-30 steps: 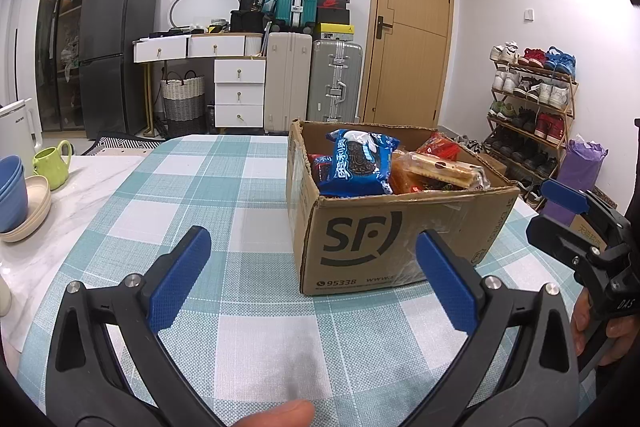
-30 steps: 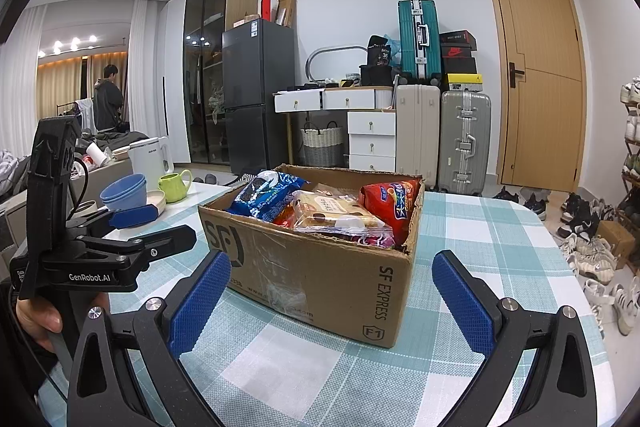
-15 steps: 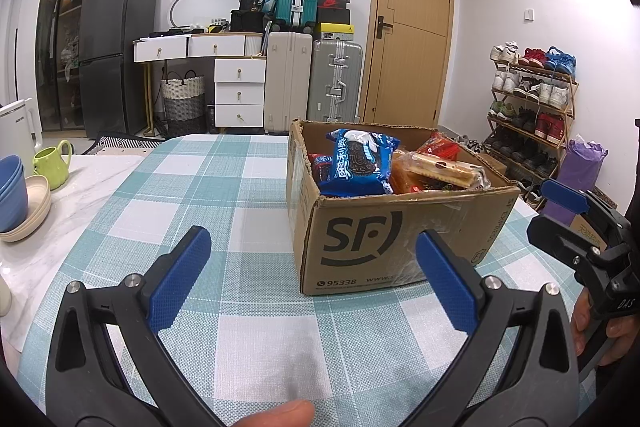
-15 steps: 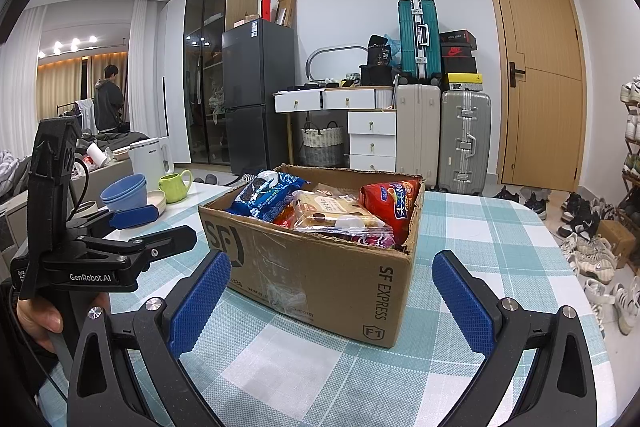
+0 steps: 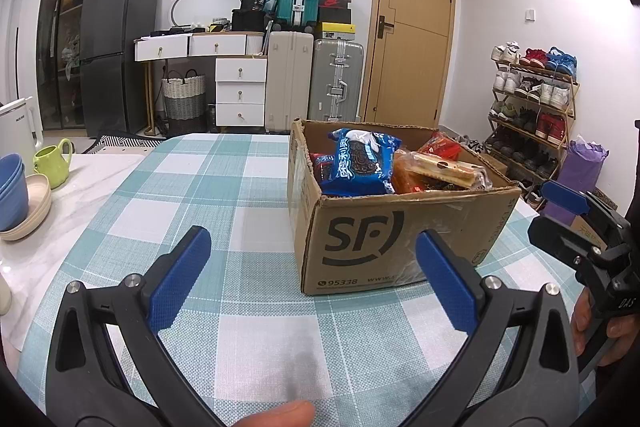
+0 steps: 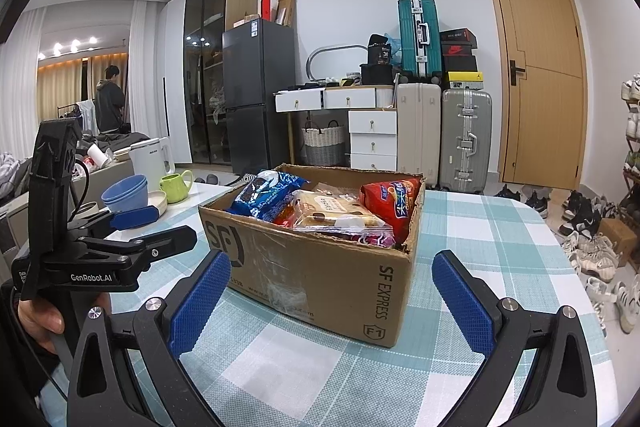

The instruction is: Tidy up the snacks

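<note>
A brown cardboard box (image 5: 400, 239) (image 6: 320, 271) stands on the teal checked tablecloth (image 5: 224, 187). It holds several snack packs: a blue cookie bag (image 5: 358, 165) (image 6: 266, 193), a clear pack of wafers (image 5: 440, 171) (image 6: 336, 213) and a red bag (image 5: 440, 147) (image 6: 394, 201). My left gripper (image 5: 312, 273) is open and empty, a little short of the box's front left corner. My right gripper (image 6: 330, 297) is open and empty too, facing the box's right front corner. Each gripper shows at the edge of the other's view, held by a hand.
Blue bowls (image 5: 12, 193) in a cream dish, a green mug (image 5: 54, 163) and a white kettle (image 5: 18, 127) stand at the table's left side. A shoe rack (image 5: 532, 107), suitcases (image 5: 336, 79) and a white dresser (image 5: 240, 91) line the room behind. A person (image 6: 108, 99) stands far off.
</note>
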`<action>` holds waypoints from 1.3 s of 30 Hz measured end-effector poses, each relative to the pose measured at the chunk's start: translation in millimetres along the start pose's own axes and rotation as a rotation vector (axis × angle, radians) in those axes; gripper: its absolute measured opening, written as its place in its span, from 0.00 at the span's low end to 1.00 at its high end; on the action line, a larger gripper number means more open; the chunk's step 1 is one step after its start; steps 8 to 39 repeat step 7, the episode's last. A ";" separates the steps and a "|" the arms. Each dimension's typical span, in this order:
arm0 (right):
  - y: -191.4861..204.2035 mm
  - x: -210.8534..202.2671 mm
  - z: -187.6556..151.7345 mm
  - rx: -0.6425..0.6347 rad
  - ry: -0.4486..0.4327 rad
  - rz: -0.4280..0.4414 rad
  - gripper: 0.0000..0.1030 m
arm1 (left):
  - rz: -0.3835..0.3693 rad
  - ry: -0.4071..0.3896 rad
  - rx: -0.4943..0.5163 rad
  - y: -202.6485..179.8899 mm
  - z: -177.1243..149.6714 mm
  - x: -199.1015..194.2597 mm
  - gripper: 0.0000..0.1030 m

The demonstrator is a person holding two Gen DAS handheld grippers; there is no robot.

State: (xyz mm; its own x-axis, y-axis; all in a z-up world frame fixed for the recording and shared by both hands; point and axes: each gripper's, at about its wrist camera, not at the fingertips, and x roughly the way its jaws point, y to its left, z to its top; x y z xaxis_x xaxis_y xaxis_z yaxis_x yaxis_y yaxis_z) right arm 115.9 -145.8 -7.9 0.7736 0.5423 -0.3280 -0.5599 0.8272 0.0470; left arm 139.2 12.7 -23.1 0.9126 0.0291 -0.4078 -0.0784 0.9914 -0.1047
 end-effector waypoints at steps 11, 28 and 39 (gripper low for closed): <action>-1.7 -0.8 0.3 -0.001 -0.001 0.000 1.00 | -0.002 -0.001 0.001 0.0 -0.1 -0.5 0.99; -1.7 -0.8 0.3 -0.001 -0.001 0.000 1.00 | -0.002 -0.001 0.001 0.0 -0.1 -0.5 0.99; -1.7 -0.8 0.3 -0.001 -0.001 0.000 1.00 | -0.002 -0.001 0.001 0.0 -0.1 -0.5 0.99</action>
